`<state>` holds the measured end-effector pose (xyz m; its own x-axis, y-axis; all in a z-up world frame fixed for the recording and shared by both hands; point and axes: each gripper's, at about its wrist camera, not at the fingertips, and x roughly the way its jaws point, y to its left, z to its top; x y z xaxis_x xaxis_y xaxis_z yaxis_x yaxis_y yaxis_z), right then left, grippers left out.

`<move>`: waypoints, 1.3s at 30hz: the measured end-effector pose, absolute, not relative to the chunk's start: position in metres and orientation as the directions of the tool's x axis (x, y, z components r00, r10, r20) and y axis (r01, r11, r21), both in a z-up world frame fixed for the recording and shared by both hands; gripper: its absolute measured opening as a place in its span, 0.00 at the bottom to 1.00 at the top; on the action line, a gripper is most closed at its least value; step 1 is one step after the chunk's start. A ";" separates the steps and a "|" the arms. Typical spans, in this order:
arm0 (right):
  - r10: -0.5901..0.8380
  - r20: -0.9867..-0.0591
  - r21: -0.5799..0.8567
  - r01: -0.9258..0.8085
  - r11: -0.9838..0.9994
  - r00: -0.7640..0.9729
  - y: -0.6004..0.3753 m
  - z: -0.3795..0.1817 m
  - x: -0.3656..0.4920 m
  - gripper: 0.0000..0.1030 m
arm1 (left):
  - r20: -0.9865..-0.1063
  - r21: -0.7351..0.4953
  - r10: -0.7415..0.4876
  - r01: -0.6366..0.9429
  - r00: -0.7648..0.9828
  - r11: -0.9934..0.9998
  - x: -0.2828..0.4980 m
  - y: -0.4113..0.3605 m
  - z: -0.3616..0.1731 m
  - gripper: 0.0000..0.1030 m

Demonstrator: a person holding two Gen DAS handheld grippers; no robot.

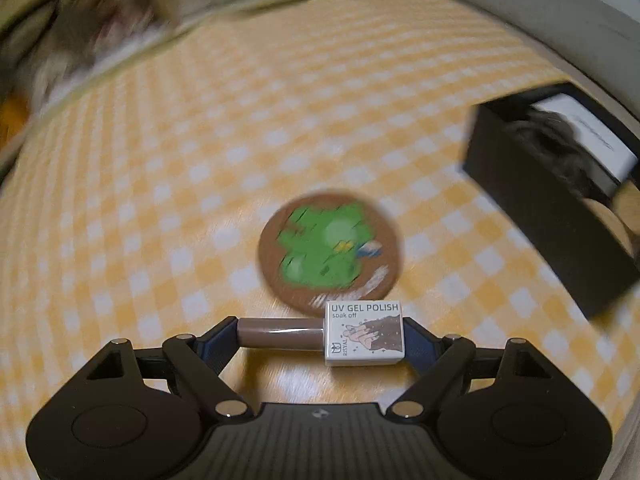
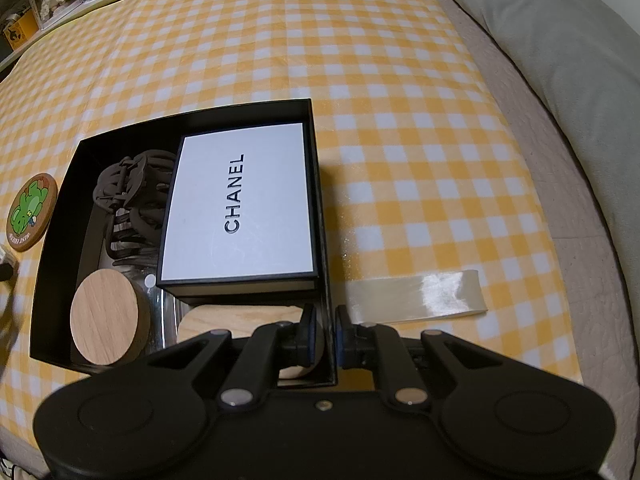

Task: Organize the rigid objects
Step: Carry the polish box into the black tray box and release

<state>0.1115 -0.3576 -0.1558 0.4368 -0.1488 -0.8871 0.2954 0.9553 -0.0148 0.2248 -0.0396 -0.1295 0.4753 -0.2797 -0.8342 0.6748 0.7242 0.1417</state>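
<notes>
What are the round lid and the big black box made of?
Lid: probably wood or a wood-look veneer, matt, with pale grain lines running across it. Box: likely stiff cardboard, matt black, judging by its thin, straight walls and sharp corners.

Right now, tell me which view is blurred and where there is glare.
Left wrist view: motion blur smears the round brown coaster with the green frog and the background; only the gel polish bottle is sharp. Right wrist view: sharp, with glare on the clear tape strip.

"UV GEL POLISH soak off" on bottle [image 1: 363, 334], "CHANEL" on white box [image 2: 240, 204]
</notes>
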 end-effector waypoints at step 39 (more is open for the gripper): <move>-0.139 -0.887 -0.007 0.289 0.957 0.441 -0.356 -0.157 0.111 0.11 | -0.908 0.335 -0.293 0.939 0.299 -0.080 0.178 -0.227 -0.088 0.83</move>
<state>0.1112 -0.3561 -0.1568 0.4411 -0.1393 -0.8866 0.2890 0.9573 -0.0066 0.1776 -0.2267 -0.0881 0.2992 -0.2930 -0.9081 0.9388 -0.0796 0.3351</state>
